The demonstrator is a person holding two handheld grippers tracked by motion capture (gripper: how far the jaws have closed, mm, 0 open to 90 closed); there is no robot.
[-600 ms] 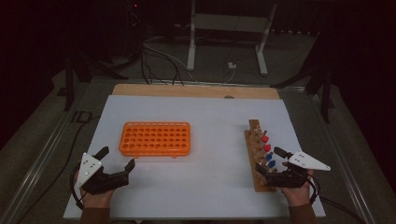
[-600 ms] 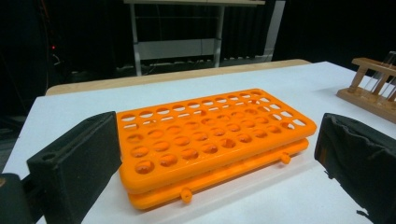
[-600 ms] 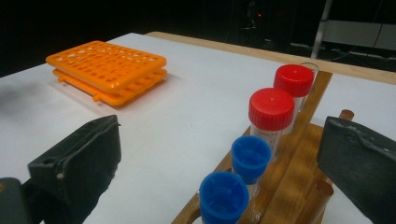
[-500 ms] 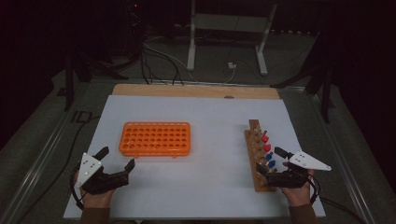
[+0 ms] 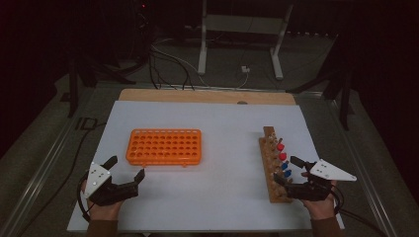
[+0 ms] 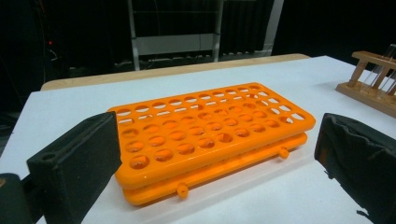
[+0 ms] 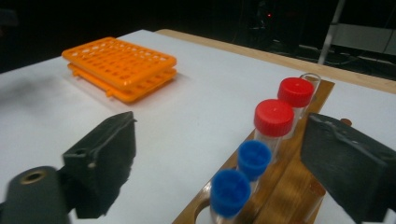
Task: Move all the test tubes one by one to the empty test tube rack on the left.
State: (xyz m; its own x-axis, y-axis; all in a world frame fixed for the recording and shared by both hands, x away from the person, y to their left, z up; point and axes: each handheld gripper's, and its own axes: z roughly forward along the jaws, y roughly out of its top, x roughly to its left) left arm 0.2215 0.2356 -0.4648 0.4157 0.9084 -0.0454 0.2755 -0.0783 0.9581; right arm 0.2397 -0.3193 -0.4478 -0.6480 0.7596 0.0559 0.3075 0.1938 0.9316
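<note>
An orange tube rack (image 5: 164, 146) with all holes bare lies flat on the white table, left of centre. My left gripper (image 5: 126, 167) hovers open just in front of its near left corner, and the orange rack (image 6: 205, 130) shows between its jaws. A wooden rack (image 5: 271, 148) stands at the right holding tubes, two with red caps (image 5: 280, 147) and two with blue caps (image 5: 286, 170). My right gripper (image 5: 285, 170) is open at the wooden rack's near end. In the right gripper view the blue caps (image 7: 229, 190) and red caps (image 7: 274, 116) stand between its jaws, untouched.
The white sheet (image 5: 222, 123) covers a wooden tabletop whose bare strip (image 5: 207, 96) shows at the far edge. Cables and a metal stand (image 5: 237, 29) lie on the dark floor beyond. A wide stretch of bare sheet separates the two racks.
</note>
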